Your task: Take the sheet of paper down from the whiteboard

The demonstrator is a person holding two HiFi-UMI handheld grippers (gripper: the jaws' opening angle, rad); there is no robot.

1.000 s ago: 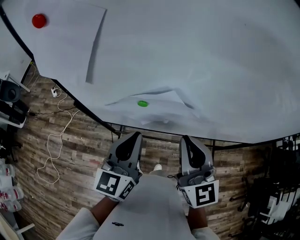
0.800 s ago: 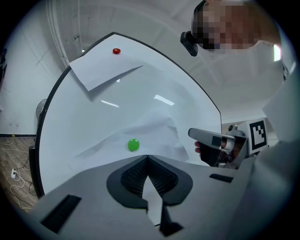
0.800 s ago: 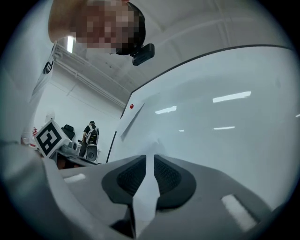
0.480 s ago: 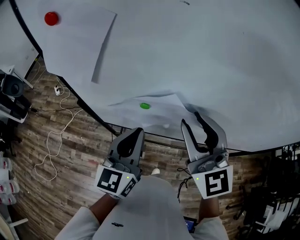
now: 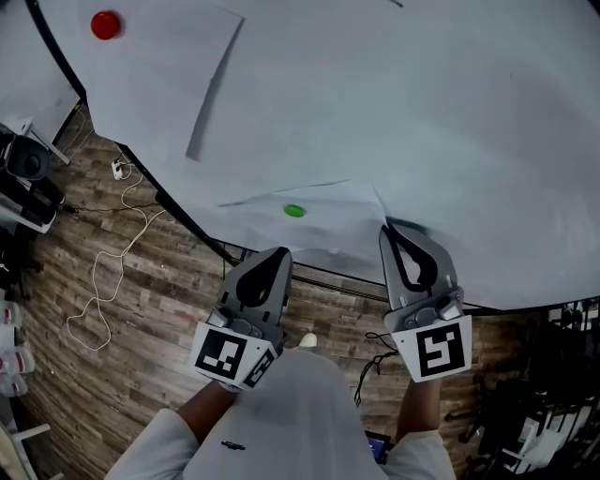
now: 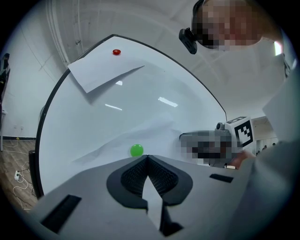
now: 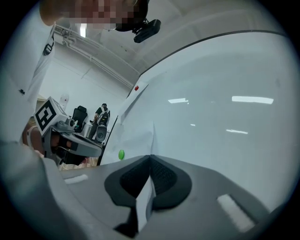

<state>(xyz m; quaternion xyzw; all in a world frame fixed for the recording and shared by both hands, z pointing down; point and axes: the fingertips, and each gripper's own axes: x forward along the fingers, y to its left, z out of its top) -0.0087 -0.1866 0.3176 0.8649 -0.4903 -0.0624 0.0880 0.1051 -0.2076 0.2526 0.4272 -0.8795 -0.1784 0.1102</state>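
Note:
A white sheet of paper (image 5: pixel 330 223) hangs low on the whiteboard (image 5: pixel 441 112), pinned by a green magnet (image 5: pixel 294 211). My left gripper (image 5: pixel 273 254) is shut on the sheet's bottom edge, just below the green magnet (image 6: pixel 136 150); a sliver of paper shows between its pads in the left gripper view (image 6: pixel 146 157). My right gripper (image 5: pixel 399 231) is at the sheet's right corner, its jaws closing with the paper edge (image 7: pixel 151 136) between the pads. The right gripper view (image 7: pixel 151 157) shows the pads meeting on that paper.
A second sheet (image 5: pixel 159 80) hangs at the upper left under a red magnet (image 5: pixel 106 25). Below the board lies a wood-plank floor (image 5: pixel 141 309) with a white cable (image 5: pixel 101 302). Dark equipment (image 5: pixel 23 178) stands at the left, and stands (image 5: pixel 553 412) at the right.
The right gripper rose and moved right, opened wide at the sheet's right corner, then came together on it. The left gripper stayed where it was, shut.

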